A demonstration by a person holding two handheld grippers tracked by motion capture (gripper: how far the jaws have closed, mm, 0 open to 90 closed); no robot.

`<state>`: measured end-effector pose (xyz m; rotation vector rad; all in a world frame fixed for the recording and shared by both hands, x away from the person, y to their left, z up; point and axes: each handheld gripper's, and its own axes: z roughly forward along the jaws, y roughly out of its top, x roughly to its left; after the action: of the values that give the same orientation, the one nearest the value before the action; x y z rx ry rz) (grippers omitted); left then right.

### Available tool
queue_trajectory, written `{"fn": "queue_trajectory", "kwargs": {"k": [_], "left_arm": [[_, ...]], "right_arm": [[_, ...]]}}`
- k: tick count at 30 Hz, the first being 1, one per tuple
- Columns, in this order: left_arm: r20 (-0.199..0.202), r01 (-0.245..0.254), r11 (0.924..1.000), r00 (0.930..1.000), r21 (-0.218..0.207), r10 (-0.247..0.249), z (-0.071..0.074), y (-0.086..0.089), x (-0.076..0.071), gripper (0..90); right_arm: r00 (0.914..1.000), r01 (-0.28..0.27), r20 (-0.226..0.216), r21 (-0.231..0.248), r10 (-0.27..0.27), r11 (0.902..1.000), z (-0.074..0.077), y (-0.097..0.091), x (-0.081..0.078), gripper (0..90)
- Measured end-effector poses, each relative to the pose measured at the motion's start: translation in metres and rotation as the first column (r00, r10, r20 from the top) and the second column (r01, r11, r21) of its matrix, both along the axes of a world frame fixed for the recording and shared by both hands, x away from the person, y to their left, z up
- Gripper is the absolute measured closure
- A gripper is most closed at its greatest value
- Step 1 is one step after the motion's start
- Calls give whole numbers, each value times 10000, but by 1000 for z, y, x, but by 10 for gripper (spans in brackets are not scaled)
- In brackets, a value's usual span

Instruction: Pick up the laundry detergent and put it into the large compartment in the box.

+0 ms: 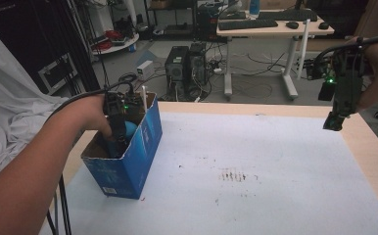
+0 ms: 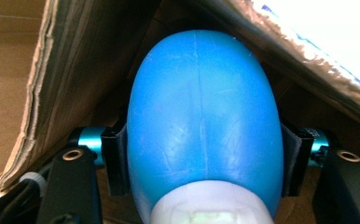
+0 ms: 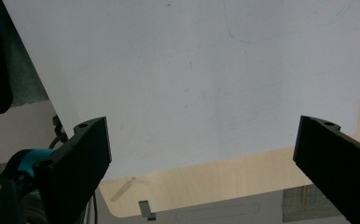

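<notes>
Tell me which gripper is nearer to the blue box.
Left. The left gripper is down inside the blue box, jaws around a blue rounded object. The right gripper hangs open over the table's far right edge, well away from the box.

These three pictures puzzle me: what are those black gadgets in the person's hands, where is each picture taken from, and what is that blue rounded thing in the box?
There is no robot arm here. A person holds a hand tool with two black jaws in each hand and works at a table covered with a white sheet.

The high view looks down from above the person's side. There the left gripper reaches down into an open blue cardboard box standing at the left of the table, while the right gripper hangs in the air over the right edge.

The other two pictures come from small cameras riding on the tools, looking along the jaws. The left gripper view, inside the box, shows a smooth blue rounded object sitting between the jaws, whose pads touch its two sides. What it is exactly I cannot tell. The right gripper view shows jaws wide apart with nothing between them.
</notes>
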<state>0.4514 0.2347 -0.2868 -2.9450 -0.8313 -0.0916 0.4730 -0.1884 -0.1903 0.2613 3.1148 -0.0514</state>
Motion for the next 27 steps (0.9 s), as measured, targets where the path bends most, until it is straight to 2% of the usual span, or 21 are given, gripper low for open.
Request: {"fn": "queue_trajectory", "kwargs": {"k": [15,27], "left_arm": [[-202,-77,9988,9998,-493,67,6,2,-1,334],[-283,-260,9978,9993,-610,243,16,4,-2,293]], "right_arm": [[10000,86,-36,-32,-86,10000,-3,-1,1,31],[10000,-5,-48,-20,5,10000,-5,0,1,31]]}}
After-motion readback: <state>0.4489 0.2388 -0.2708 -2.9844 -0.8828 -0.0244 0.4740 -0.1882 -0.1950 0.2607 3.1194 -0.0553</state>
